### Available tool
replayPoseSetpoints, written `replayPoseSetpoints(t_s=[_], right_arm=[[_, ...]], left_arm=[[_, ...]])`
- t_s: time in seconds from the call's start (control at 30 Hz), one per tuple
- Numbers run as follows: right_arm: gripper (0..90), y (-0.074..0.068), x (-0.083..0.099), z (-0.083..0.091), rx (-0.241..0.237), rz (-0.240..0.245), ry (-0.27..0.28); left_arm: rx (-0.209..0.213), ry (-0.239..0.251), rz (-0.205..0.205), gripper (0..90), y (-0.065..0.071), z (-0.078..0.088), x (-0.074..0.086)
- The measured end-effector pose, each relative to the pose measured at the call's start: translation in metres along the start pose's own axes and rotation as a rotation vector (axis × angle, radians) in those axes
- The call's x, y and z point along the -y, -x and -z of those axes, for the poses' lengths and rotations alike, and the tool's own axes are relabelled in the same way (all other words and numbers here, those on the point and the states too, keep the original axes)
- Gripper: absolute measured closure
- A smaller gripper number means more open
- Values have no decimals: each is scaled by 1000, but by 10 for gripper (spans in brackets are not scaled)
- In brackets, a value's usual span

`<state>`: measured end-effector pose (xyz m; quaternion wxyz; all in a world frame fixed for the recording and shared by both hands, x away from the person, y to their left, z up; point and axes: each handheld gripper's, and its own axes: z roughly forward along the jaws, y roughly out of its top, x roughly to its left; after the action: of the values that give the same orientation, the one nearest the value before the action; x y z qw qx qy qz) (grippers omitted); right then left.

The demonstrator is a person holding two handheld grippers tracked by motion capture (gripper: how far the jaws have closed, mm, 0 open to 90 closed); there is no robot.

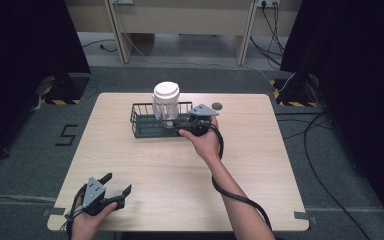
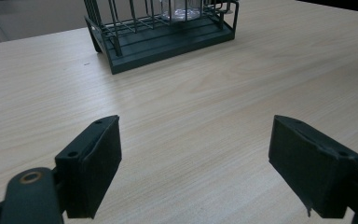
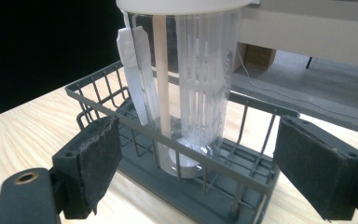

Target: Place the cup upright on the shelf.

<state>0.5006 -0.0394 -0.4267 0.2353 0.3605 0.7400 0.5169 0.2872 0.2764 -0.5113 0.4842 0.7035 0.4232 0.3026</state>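
Pale wood-grain table (image 1: 180,170). Dark wire basket (image 1: 145,122) holding clear ribbed cup (image 1: 166,106), white lid. Right gripper (image 1: 182,131) gaping beside basket; left gripper (image 1: 117,189) gaping, near table corner.

Basket wall (image 3: 177,144) before cup (image 3: 191,93)

The left gripper view's top edge cuts off the clear jar (image 2: 182,10) above its base.

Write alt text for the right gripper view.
A clear plastic cup with a white lid stands upright inside a dark wire basket on a light wooden table. The right gripper faces it from just outside the basket, jaws wide open and holding nothing.
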Motion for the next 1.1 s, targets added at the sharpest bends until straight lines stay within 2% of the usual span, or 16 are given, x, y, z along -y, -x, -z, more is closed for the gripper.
replayPoseSetpoints(t_s=[0.4, 0.6, 1.1], right_arm=[[161, 9, 14, 18, 9, -9, -23], [165, 15, 21, 32, 18, -32, -25], [167, 18, 39, 48, 16, -56, -47]], left_arm=[[-2, -1, 0, 165, 0, 0, 0], [-5, -2, -1, 165, 0, 0, 0], [-6, 0, -2, 165, 1, 0, 0]])
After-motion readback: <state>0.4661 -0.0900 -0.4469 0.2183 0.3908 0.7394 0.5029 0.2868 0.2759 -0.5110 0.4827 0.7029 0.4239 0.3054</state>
